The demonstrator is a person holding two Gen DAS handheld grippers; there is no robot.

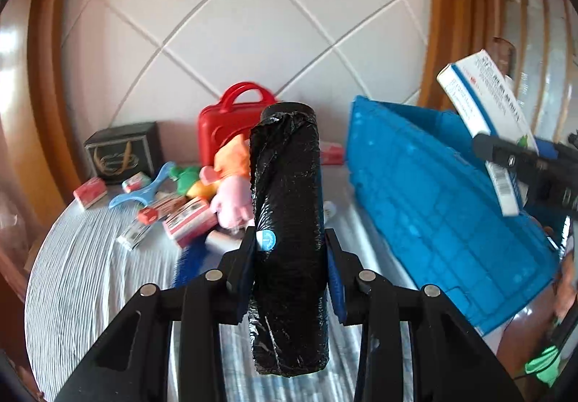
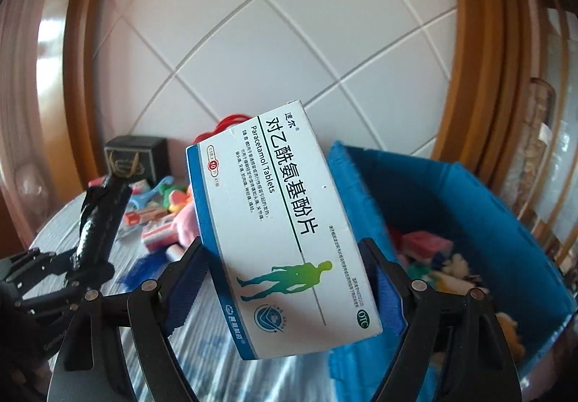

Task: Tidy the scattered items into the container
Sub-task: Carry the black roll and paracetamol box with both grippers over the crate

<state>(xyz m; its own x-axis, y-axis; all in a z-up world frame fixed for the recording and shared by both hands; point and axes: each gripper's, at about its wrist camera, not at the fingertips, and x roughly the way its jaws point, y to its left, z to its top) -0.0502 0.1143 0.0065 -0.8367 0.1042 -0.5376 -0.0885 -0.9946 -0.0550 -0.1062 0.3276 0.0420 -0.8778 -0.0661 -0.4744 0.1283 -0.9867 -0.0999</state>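
**Both grippers loaded and raised near the bin; nothing deposited from either yet**

The left gripper [image 1: 289,257] is pinched on a black roll of plastic bags [image 1: 289,239], pads bearing on its lower middle, the roll standing nearly upright between the jaws. The right gripper [image 2: 289,279] clamps a white and blue paracetamol tablet box [image 2: 278,228] across its width, jaws spread wide to take it, the box tilted with its top end leaning left.

Landmark: the blue storage bin [image 2: 451,192]. The tablet box is held just left of the bin's near wall, not yet over the opening. The roll is held further left of the bin, over the striped tablecloth [image 1: 90,257]. The bin already contains mixed small items.

Risks, as judged:
- The roll is gripped below its midpoint and is slick; a quick swing could let it pivot or slide out.
- The tablet box is light card; a hard clamp may crush it, and a release short of the rim would drop it outside the bin.
- Both grippers converging on the bin together could collide.

Left of the bin remain a pink plush toy [image 1: 231,199], small red and white boxes [image 1: 188,221], a blue plastic tool [image 1: 144,189], a red toy case [image 1: 227,127] and a dark box [image 1: 123,149]. The bin's raised near wall stands between both loads and the opening.
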